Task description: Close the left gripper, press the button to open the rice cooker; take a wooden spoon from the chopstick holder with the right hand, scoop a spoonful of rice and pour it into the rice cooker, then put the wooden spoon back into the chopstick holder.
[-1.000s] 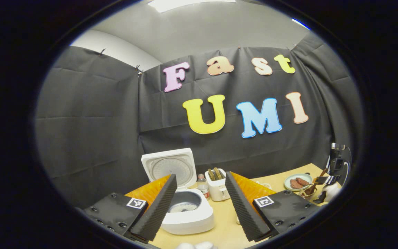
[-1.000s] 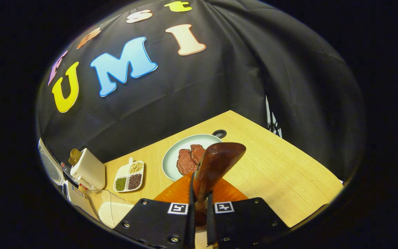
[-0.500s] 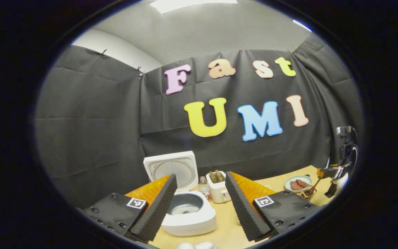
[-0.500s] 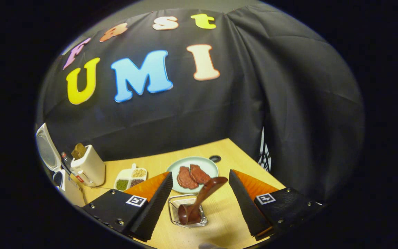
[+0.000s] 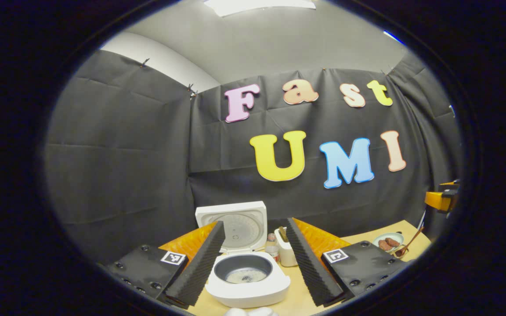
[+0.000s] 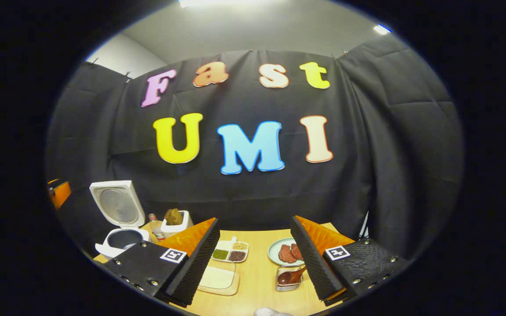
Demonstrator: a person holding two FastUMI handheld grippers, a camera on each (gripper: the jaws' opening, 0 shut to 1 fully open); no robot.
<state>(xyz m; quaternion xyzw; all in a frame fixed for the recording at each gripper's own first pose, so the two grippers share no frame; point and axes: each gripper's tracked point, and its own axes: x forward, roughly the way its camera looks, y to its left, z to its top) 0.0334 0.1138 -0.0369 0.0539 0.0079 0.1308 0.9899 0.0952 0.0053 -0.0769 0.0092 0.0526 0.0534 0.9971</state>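
Your left gripper view sits low and close over the open rice cooker [image 5: 247,275], facing the back wall. Your right gripper view looks the same way from farther right and farther back, above the wooden table [image 6: 259,274]. The 2 views share the cooker [image 6: 119,219], toaster [image 5: 286,253] and meat plate [image 6: 286,252].

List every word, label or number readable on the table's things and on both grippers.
Bottle label: too small and blurred to read.
Square markers on the left hand-held gripper and the right hand-held gripper: coded patterns, no words.
Rice cooker: no text legible.
Toaster: no text legible.
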